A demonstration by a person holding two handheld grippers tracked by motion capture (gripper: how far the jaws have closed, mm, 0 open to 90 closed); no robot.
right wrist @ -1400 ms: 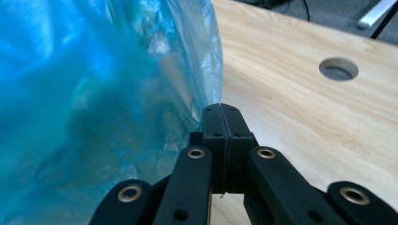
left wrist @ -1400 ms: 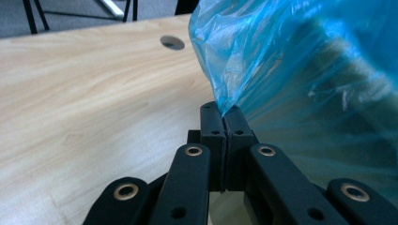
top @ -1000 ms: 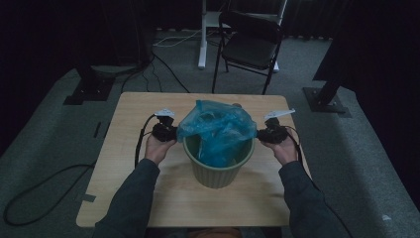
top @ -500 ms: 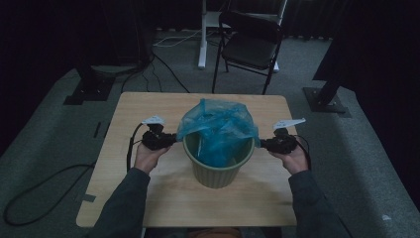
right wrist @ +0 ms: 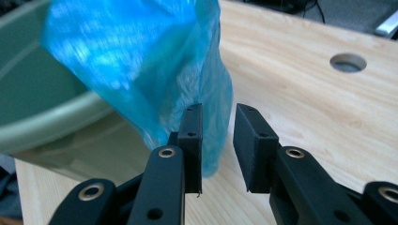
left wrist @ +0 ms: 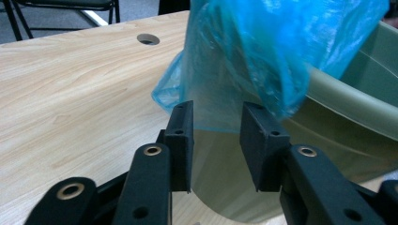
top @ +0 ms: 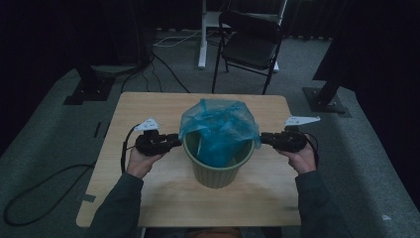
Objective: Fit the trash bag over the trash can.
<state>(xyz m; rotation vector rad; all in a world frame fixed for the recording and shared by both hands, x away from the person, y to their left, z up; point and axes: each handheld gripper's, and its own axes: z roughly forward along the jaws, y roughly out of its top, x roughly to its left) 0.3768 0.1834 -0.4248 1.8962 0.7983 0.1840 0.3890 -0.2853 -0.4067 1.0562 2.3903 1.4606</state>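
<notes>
High view showed the bin (top: 218, 161) mid-frame on the counter (top: 148, 198), its blue bag (top: 218, 126) draped over the rim as a liner, with left tool (top: 174, 141) and right tool (top: 263, 139) flanking it, jaws just parted, bag released.

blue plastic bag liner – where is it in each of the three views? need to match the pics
High view: the translucent blue plastic bag sits at centre, bunched over the round green plastic bin on the wooden table.
Left gripper view: upper centre to right, hanging over the bin's rim, just beyond the open black fingers.
Right gripper view: upper left to centre, draped down the bin's outside, beyond the open fingers.
Shared landmark: the green bin's rim.
</notes>
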